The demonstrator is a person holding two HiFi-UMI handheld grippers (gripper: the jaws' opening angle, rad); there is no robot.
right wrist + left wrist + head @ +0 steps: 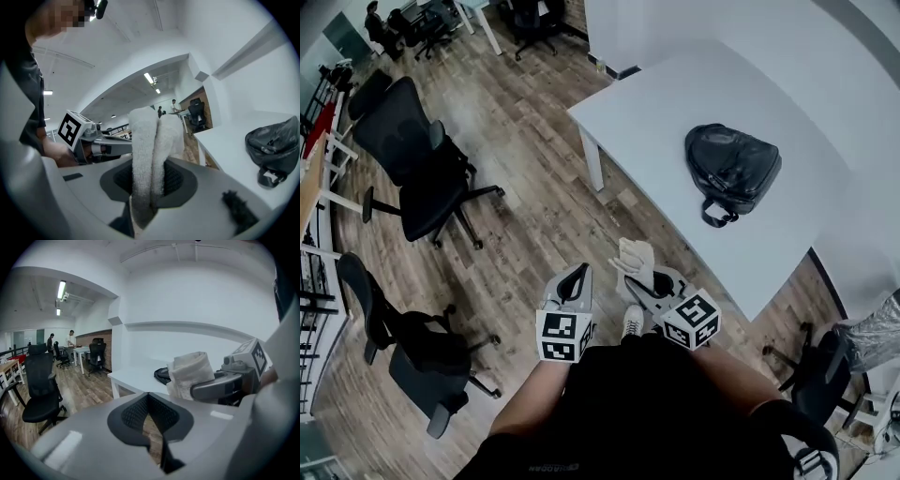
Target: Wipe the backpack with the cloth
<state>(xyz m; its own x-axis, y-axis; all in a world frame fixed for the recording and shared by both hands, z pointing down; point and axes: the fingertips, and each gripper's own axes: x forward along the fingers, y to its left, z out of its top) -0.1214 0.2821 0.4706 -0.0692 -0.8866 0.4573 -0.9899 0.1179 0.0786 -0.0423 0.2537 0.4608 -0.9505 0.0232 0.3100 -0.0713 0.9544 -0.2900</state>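
Off to my left two office chairs (pixel 427 173) stand on the wood floor, clear of my path unless I swing wide. My left gripper (pixel 575 281) hangs over the floor with its jaws pressed together on nothing. That is my first worry: nothing is steadying the bag. My right gripper (pixel 643 284), just beside it, is clamped on the cloth (pixel 634 255). In the right gripper view the cloth (pixel 149 154) is folded and pinched low, with most of it standing up past the jaws. With a grip that low, I judge a firm drag across the bag could tug the fold out, or the loose top could flop over and leave bare jaw against the bag instead of fabric.

Further right is the white table (pixel 666 122). Its near edge and left corner lie between me and the work, so a low approach could knock a jaw on that edge. The backpack (pixel 732 169) lies well in from the near edge, black and slumped, with its strap loop pointing back toward that edge. Both grippers are well apart from it. It looks soft and the tabletop slick, so an unbraced wipe may simply push it toward the far edge, and the strap loop could catch a jaw
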